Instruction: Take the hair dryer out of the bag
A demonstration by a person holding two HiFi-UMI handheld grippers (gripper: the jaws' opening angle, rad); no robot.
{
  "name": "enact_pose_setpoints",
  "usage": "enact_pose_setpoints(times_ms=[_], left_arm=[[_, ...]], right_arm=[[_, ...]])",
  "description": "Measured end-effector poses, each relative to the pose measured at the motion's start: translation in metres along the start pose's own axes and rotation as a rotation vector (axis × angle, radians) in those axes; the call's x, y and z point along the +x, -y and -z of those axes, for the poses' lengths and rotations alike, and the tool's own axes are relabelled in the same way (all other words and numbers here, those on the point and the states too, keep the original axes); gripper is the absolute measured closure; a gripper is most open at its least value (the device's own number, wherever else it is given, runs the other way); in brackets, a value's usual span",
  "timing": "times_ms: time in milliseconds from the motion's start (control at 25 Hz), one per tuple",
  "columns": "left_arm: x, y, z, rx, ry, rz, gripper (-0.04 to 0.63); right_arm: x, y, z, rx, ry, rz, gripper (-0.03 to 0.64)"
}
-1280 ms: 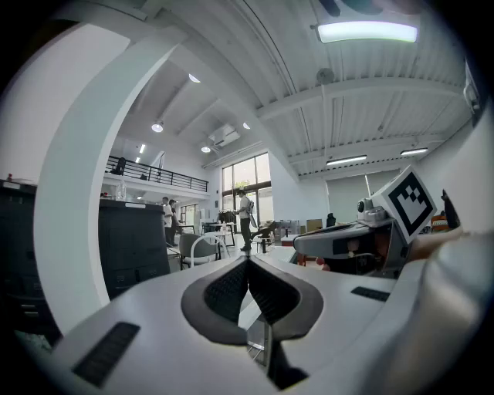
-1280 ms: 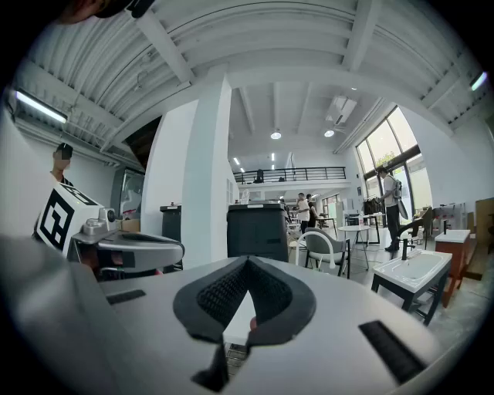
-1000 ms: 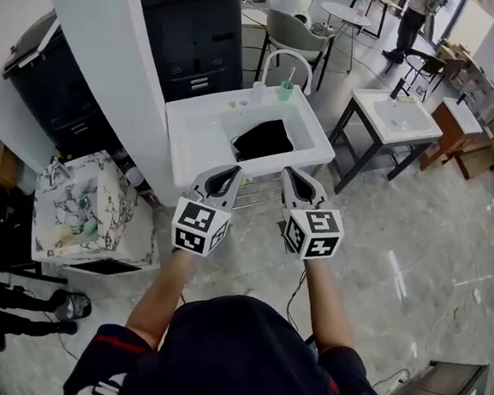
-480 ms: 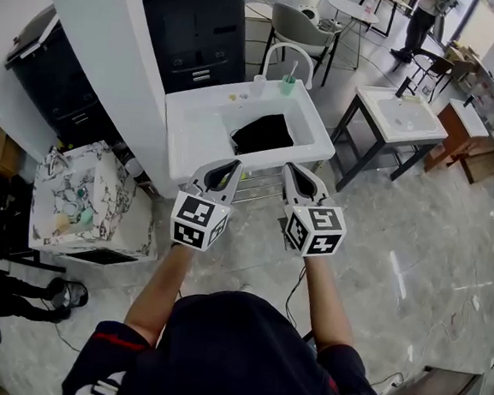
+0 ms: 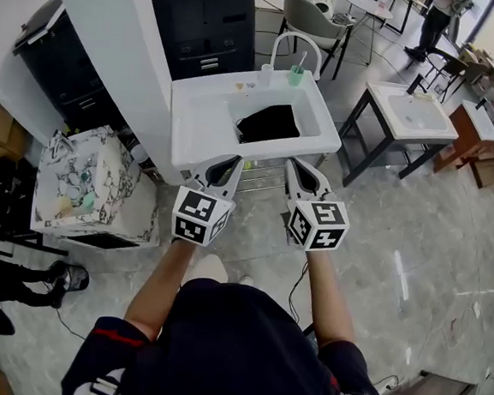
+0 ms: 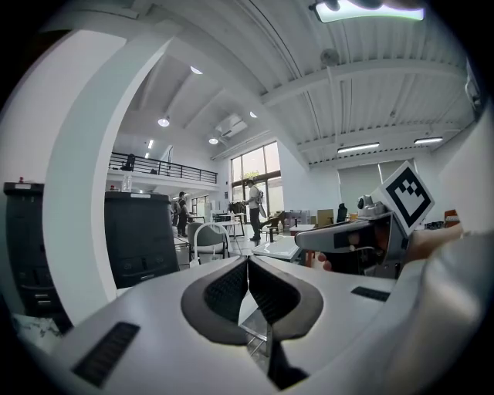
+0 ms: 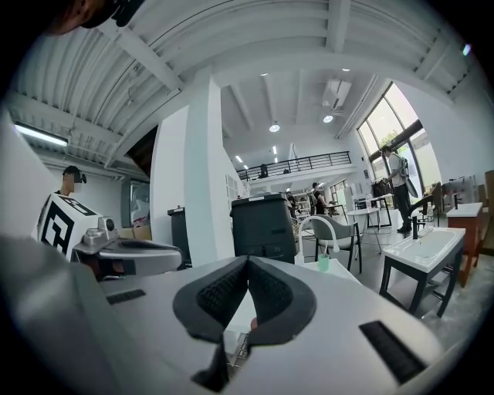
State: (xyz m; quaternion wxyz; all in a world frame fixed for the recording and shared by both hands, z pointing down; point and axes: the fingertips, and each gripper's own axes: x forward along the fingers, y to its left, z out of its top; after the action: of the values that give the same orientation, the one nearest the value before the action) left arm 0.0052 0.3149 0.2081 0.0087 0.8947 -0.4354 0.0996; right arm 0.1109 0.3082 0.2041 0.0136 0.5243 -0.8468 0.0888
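Note:
A black bag (image 5: 269, 123) lies in the basin of a white washstand (image 5: 202, 120); no hair dryer shows. Both grippers hover side by side just short of the washstand's near edge, above the floor. My left gripper (image 5: 229, 168) is shut with nothing between its pads (image 6: 231, 289). My right gripper (image 5: 298, 171) is shut too, its pads (image 7: 268, 292) touching and bare. In the left gripper view the right gripper (image 6: 363, 235) shows at the right, and the right gripper view has the left gripper (image 7: 123, 253) at its left.
A curved faucet (image 5: 296, 43) and a green cup (image 5: 296, 74) stand at the washstand's back. A white pillar (image 5: 114, 43) and a marbled box (image 5: 93, 189) are at the left, a black cabinet (image 5: 206, 21) behind, a second washstand (image 5: 413, 112) at the right. A person (image 5: 439, 16) stands far off.
Both grippers have come a little closer to the washstand's near edge, still shut. The washstand and bag now sit nearer in the head view.

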Motion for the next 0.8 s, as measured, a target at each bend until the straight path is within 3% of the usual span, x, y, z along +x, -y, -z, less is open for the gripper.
enact_pose_setpoints(times_ms=[800], left_arm=[[0.066,-0.036,0.006,-0.002,-0.012,0.005,0.580]], right_arm=[[0.065,0.028,0.006,-0.024,-0.030,-0.016,0.583]])
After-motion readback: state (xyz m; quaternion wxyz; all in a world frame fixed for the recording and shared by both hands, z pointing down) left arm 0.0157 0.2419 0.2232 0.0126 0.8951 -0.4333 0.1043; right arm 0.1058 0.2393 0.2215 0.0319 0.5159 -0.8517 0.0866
